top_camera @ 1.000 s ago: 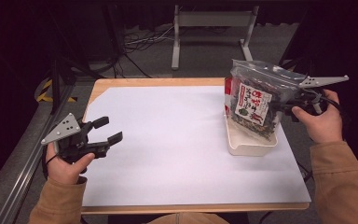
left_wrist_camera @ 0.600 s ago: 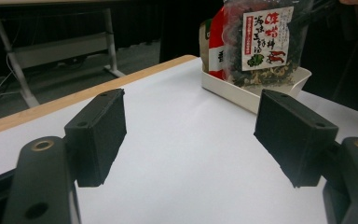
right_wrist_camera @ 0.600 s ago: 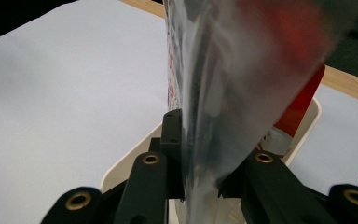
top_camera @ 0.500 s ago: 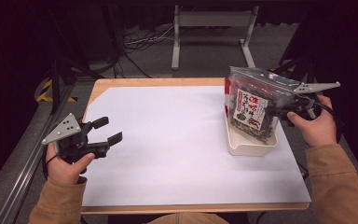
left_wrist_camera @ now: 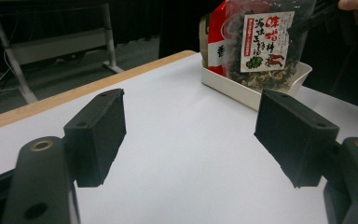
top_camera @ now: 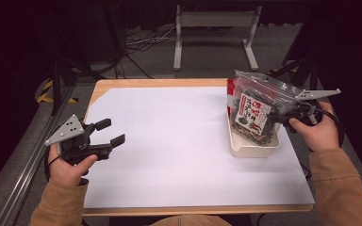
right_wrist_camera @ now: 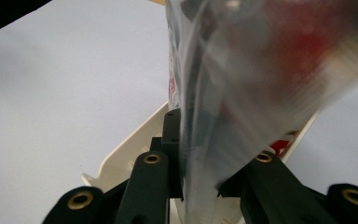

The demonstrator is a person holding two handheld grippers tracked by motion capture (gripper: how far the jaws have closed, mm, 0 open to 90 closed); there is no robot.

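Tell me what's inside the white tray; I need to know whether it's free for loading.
A clear snack bag stands in the white tray, pinched by the right gripper. The bag covers the tray's floor, so anything beneath stays hidden.

The snack bag blurs up close in the right gripper view, hiding the tray behind it; its label print is unreadable.

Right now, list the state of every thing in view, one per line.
Clear plastic snack bag with red-and-white label: upright, clamped, its bottom in the tray.
Shallow white plastic tray: on the white sheet, holding the bag.
Right tongs: shut on the bag.
Left tongs: open, empty.
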